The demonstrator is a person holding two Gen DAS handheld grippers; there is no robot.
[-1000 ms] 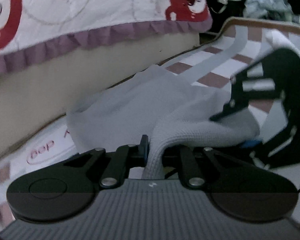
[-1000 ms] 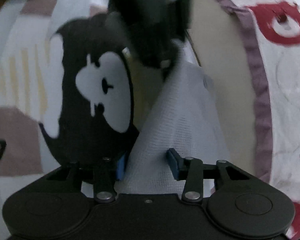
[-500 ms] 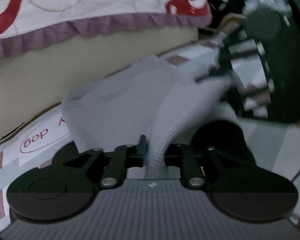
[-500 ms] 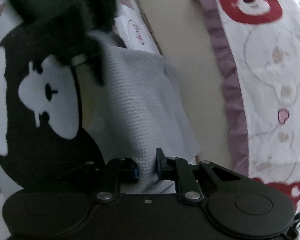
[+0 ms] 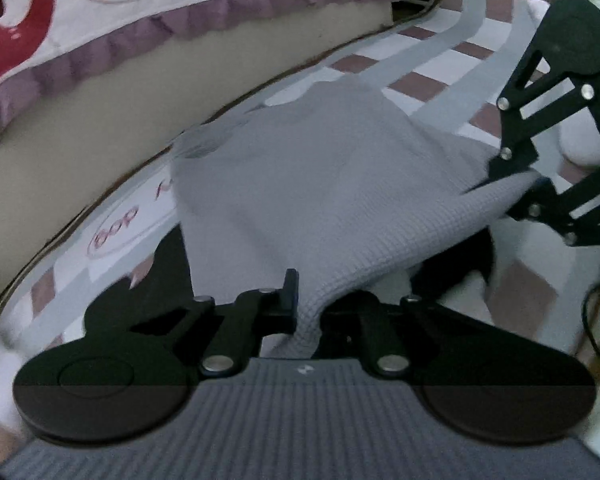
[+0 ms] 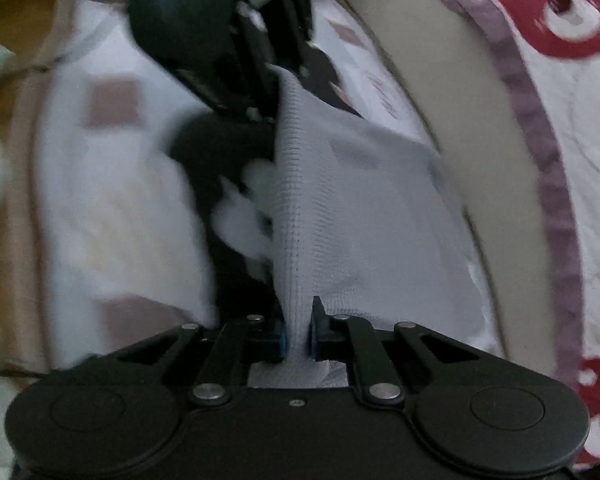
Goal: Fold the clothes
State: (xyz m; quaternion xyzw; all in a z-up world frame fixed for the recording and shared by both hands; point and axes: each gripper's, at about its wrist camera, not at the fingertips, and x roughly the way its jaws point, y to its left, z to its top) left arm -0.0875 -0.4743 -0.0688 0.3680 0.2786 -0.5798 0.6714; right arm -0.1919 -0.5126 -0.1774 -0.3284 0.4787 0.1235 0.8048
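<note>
between the two grippers: a grey waffle-knit garment (image 5: 320, 184) hangs stretched, one edge of it in each gripper, the far part lying on the bed.
garment, position: it lies over the checked bedsheet (image 5: 432, 60), near the beige side of a mattress or cushion (image 5: 100, 120); its far corner reaches almost to that beige side.
garment, shape: in the right wrist view the held edge (image 6: 296, 208) runs as a tight ridge from one gripper to the other, and the cloth falls away to the right of the ridge.
left gripper (image 5: 306, 312): pressed together on a bunch of the grey cloth; the cloth comes up between the fingers and spreads forward.
right gripper (image 6: 298, 336): also pressed together on the grey cloth, with a small fold of it pushed back behind the blue pads (image 6: 312, 336).
grippers, relation: they face each other; each one shows in the camera of the other, at the far end of the held edge.
under the garment: a black cloth with a white print (image 6: 236, 216) lies on the sheet, partly covered by the grey one; what it is i cannot tell.
bedsheet: white, with grey bands and brown squares, and an oval with red letters (image 5: 120, 228) near the left edge of the garment.
further out: a white quilt with red bear figures and a purple frill (image 5: 160, 28) lies on top of the beige side.
</note>
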